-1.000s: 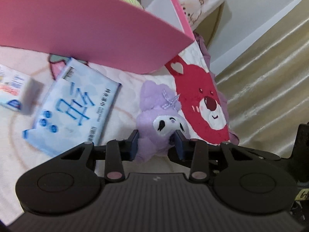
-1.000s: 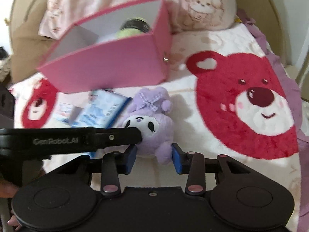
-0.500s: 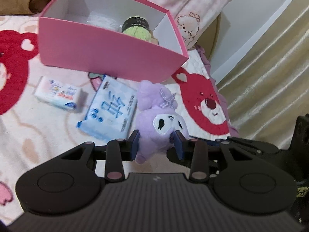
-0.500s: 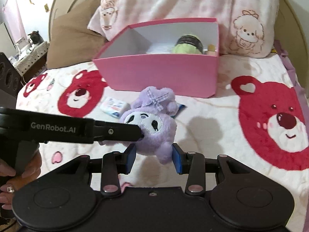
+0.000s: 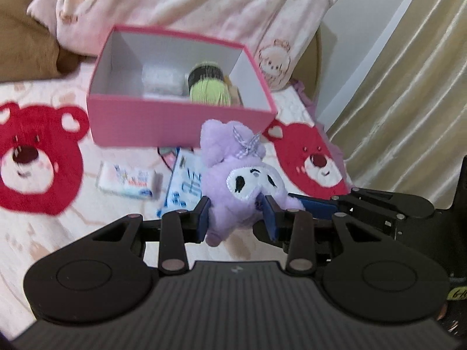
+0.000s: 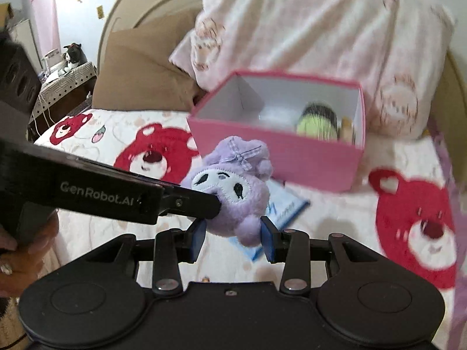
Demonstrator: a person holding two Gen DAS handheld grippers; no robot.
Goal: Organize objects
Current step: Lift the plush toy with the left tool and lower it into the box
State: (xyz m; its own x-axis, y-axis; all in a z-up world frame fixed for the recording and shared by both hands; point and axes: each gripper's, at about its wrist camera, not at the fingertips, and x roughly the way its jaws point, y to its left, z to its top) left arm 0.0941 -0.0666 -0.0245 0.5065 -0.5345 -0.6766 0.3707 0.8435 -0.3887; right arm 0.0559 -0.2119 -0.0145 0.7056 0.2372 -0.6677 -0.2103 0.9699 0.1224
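Observation:
A purple plush toy (image 5: 239, 180) with a white face and a checked bow is held in the air by both grippers. My left gripper (image 5: 236, 218) is shut on its lower body. My right gripper (image 6: 233, 236) is shut on it from the other side; the plush (image 6: 233, 186) fills its jaws. The open pink box (image 5: 163, 122) stands behind on the bed, also seen in the right wrist view (image 6: 315, 157). It holds a green and black object (image 5: 208, 87) and a white pack (image 5: 162, 83).
On the bear-print blanket (image 5: 38, 160) below lie a small white tissue pack (image 5: 128, 182) and a blue flat pack (image 5: 184, 186). Pink pillows (image 6: 306, 29) and a brown cushion (image 6: 140, 78) lie behind the box. A curtain (image 5: 408, 87) hangs at the right.
Both grippers have lifted the plush well above the bed and pulled back. The box now shows from higher up, with its inside in view.

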